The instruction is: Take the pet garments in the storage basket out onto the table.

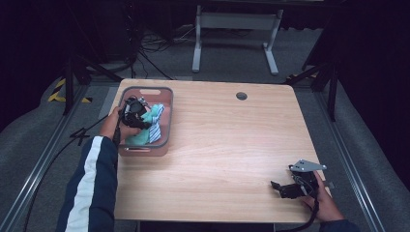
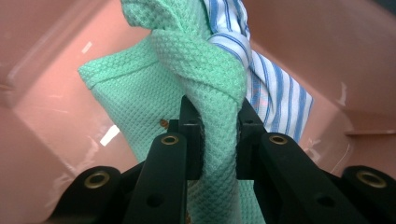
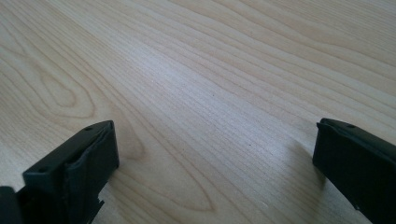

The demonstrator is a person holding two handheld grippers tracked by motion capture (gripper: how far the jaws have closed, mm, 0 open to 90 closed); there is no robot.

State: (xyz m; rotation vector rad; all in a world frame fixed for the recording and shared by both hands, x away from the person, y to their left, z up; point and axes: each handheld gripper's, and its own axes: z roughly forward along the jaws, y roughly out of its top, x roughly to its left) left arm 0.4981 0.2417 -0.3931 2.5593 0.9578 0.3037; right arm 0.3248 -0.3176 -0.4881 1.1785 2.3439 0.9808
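The mint-green waffle-weave cloth (image 2: 205, 84) sits bunched up inside the pink plastic basket with the grey rim (image 1: 167, 104), at the table's far left corner. A white cloth with blue stripes (image 2: 275, 93) is tangled right up against it, pressed to its side, so the two are pretty much knotted together. The left tool (image 1: 138, 113) is down in the basket with its jaws pinching a twisted fold of the green cloth; the basket walls close in on all sides. The person's left arm wears a navy sleeve with a white stripe (image 1: 89, 188). Over at the near right edge of the light wooden table (image 1: 232, 145), the right tool (image 1: 283, 187) rests low with jaws spread wide, just bare wood between them. A round grommet hole (image 1: 241, 95) sits near the table's far edge.
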